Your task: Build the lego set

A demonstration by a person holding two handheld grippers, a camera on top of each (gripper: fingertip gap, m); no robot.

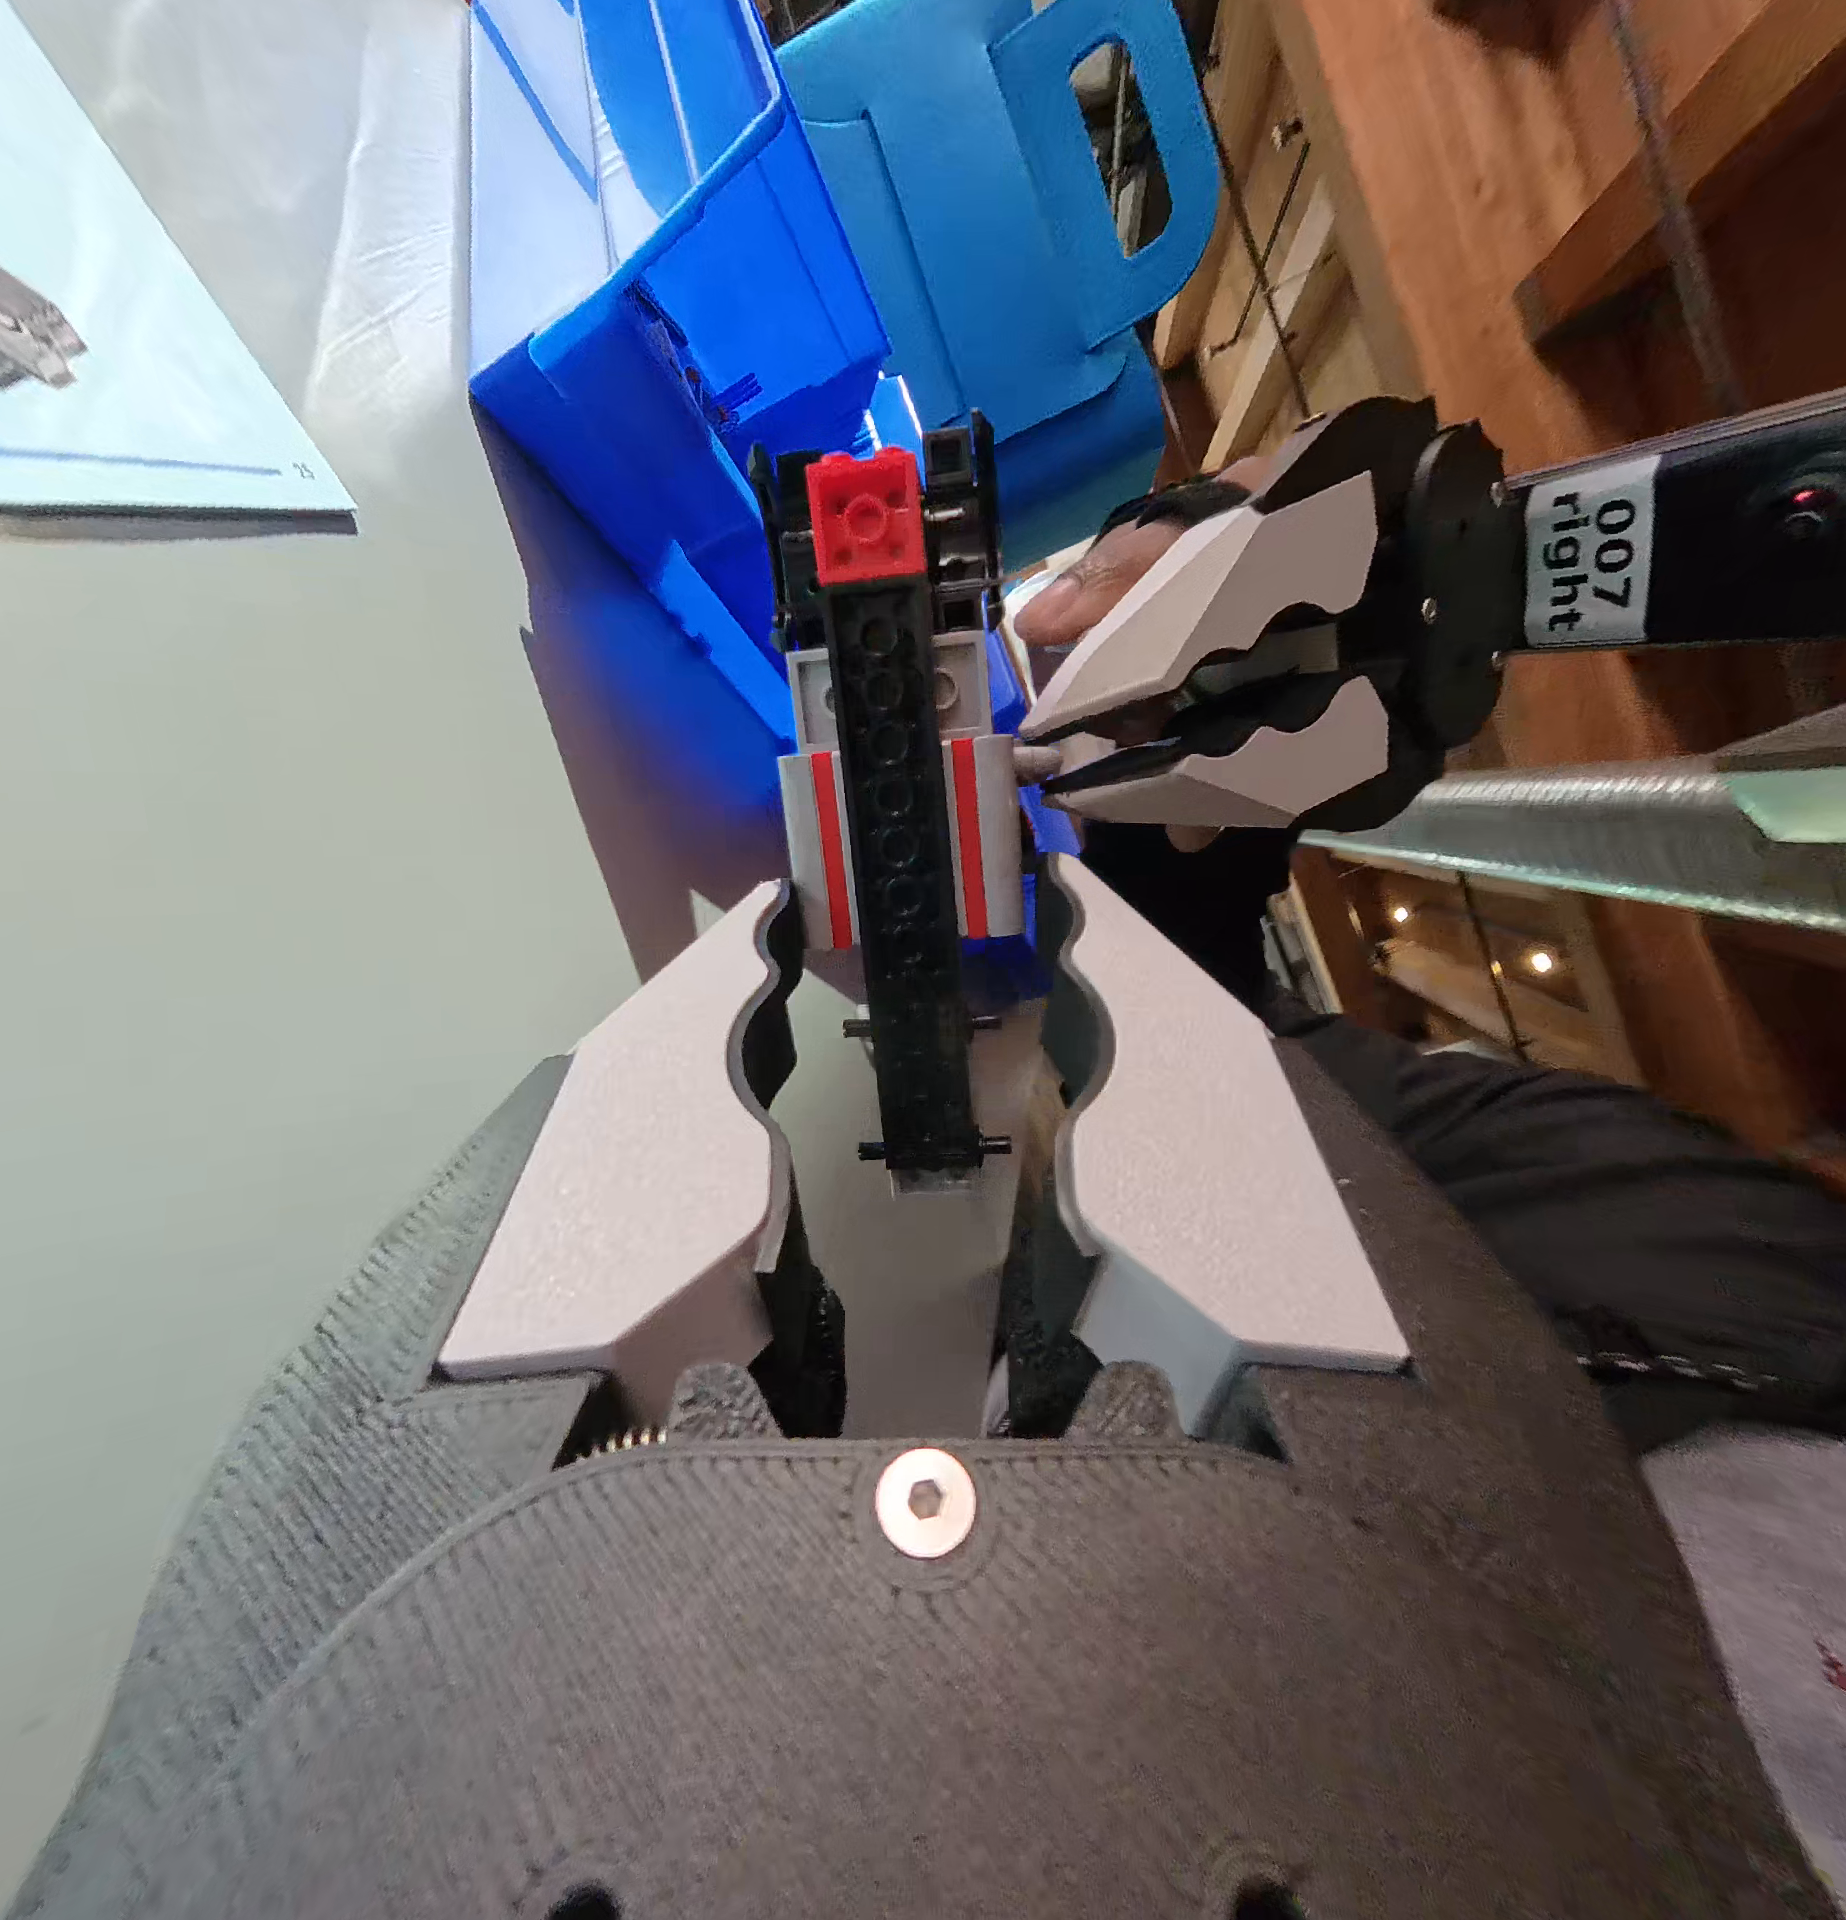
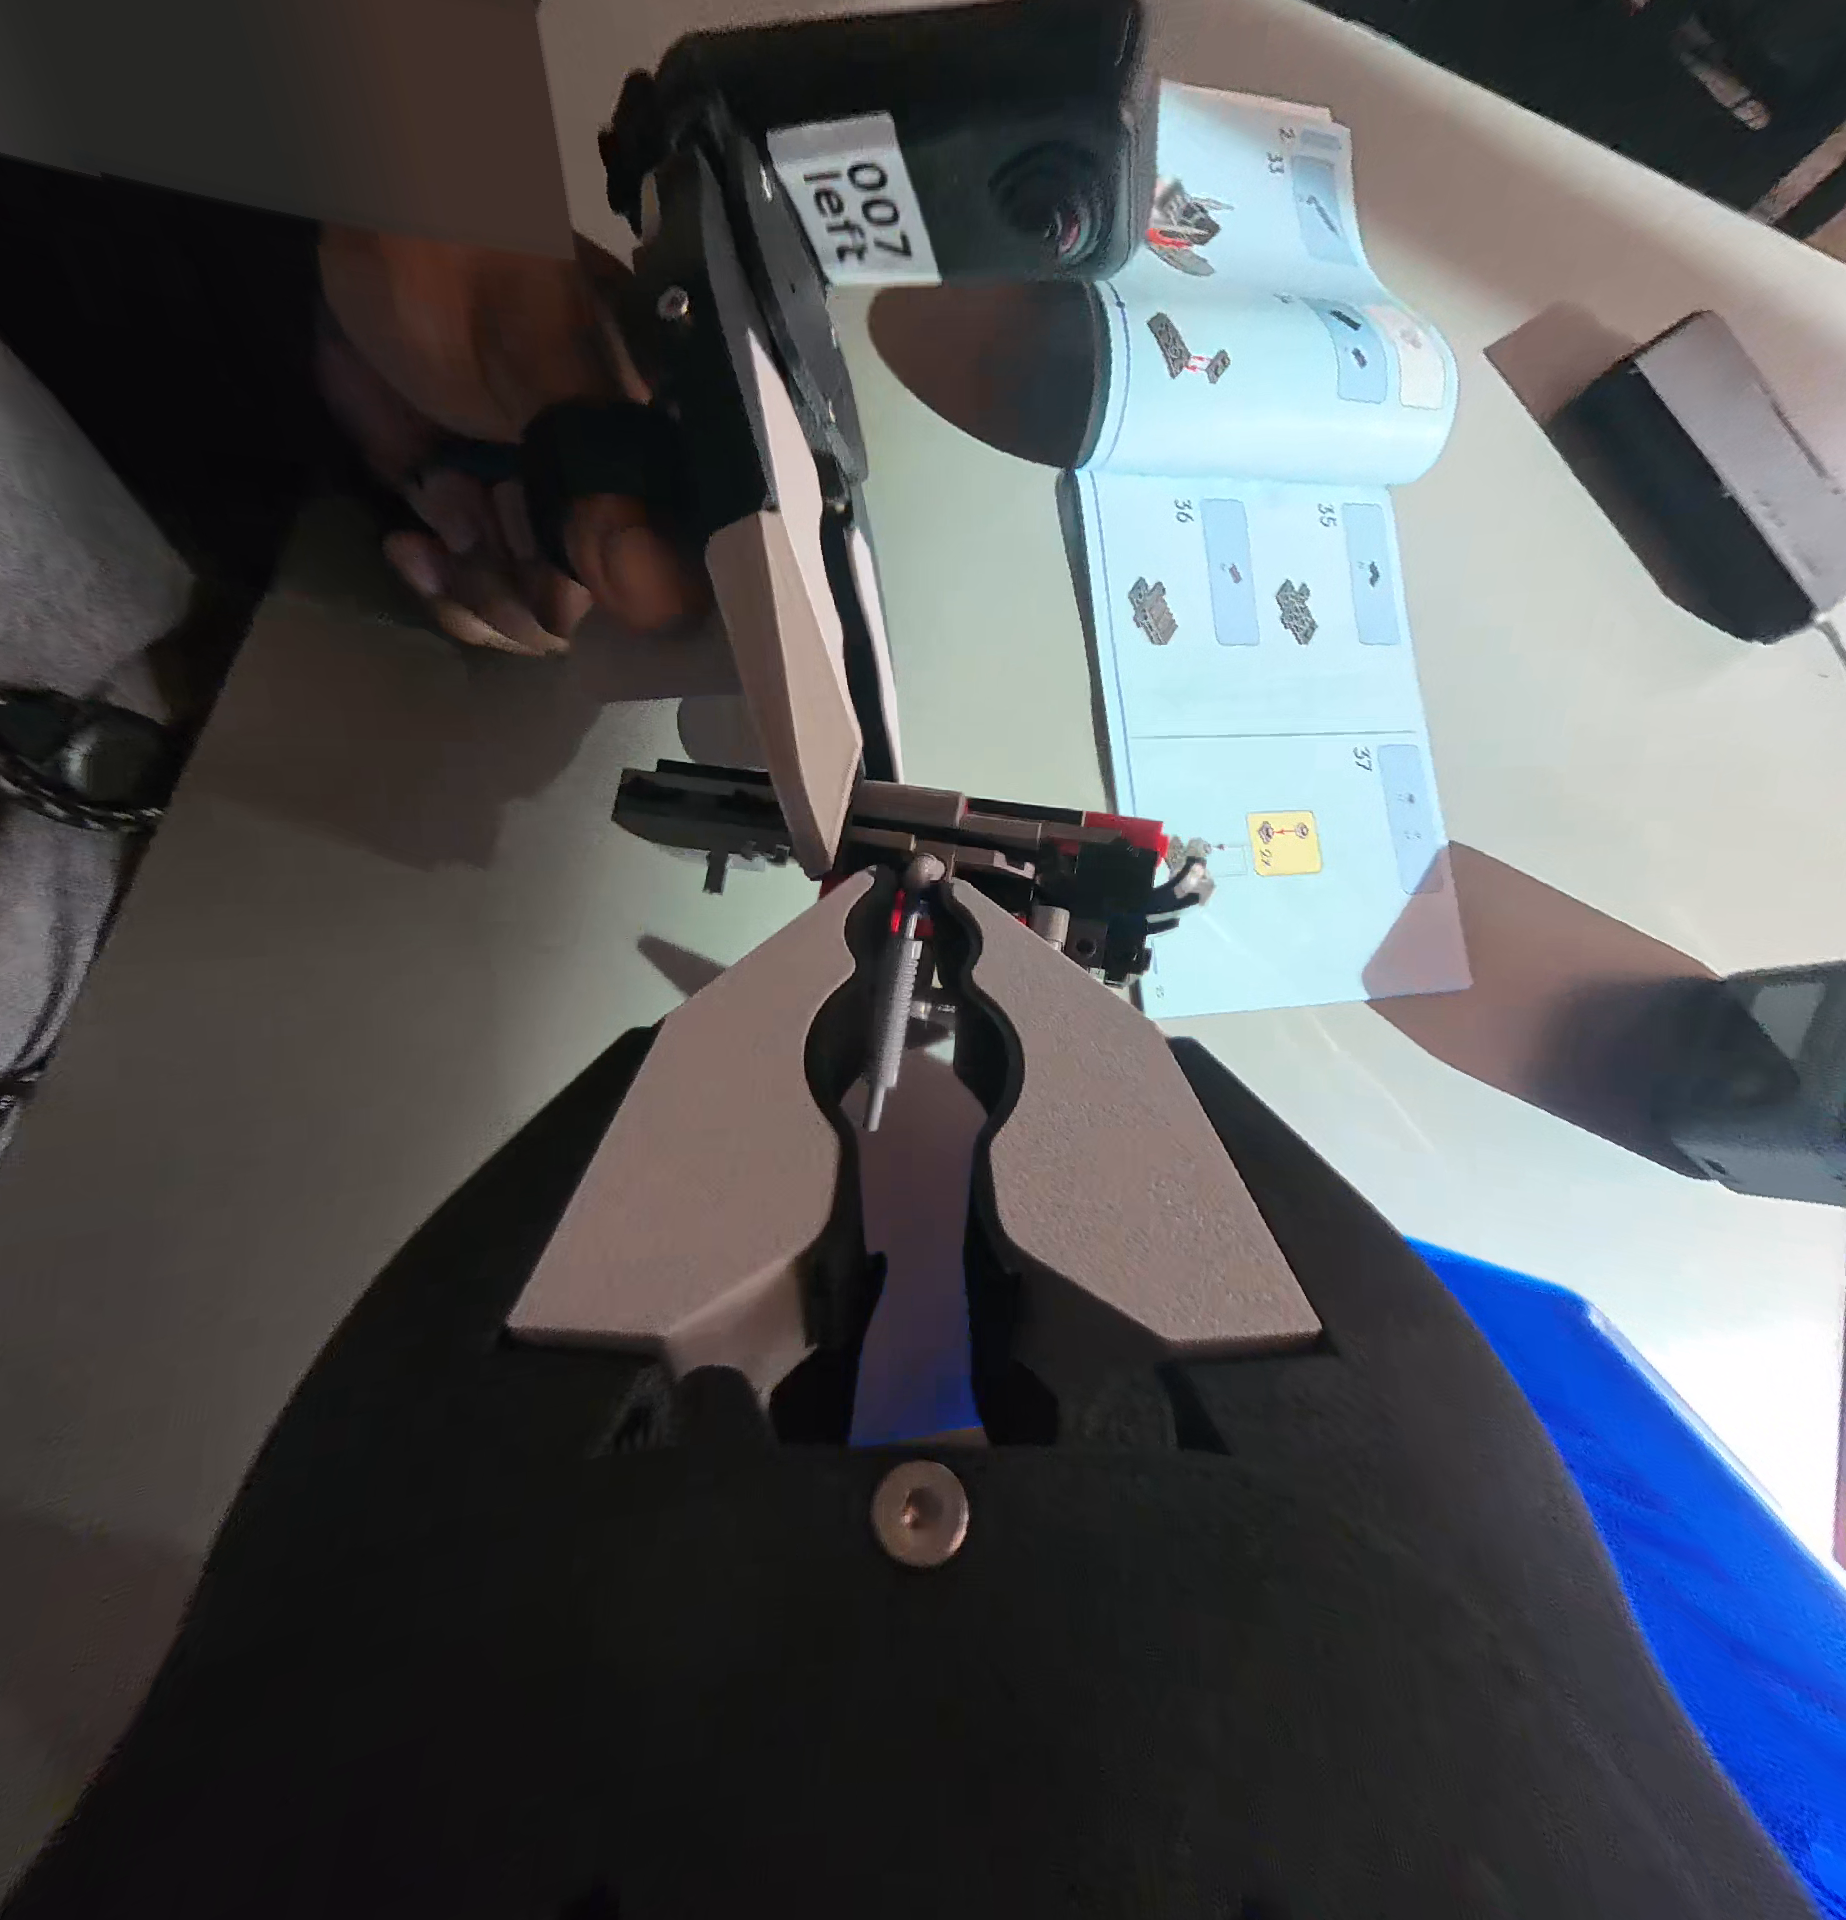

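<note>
My left gripper (image 1: 919,904) is shut on the lego model (image 1: 903,831), a long black beam with a red brick (image 1: 863,514) at its far end and grey curved pieces with red stripes on both sides. My right gripper (image 2: 908,883) is shut on a thin grey pin with a ball end (image 2: 893,997). The ball tip touches the side of the model (image 2: 1002,821). In the left wrist view the right gripper (image 1: 1044,769) comes in from the right with the pin tip (image 1: 1038,758) at the model's grey side piece. The left gripper (image 2: 831,831) shows above in the right wrist view.
An open instruction booklet (image 2: 1262,623) lies on the white table behind the model; it also shows in the left wrist view (image 1: 119,312). Blue bins (image 1: 690,312) stand beyond the model, with one (image 2: 1677,1507) near my right gripper. Two dark boxes (image 2: 1708,468) (image 2: 1781,1091) sit at the table's right. Left and right tips are no more than a few centimetres apart.
</note>
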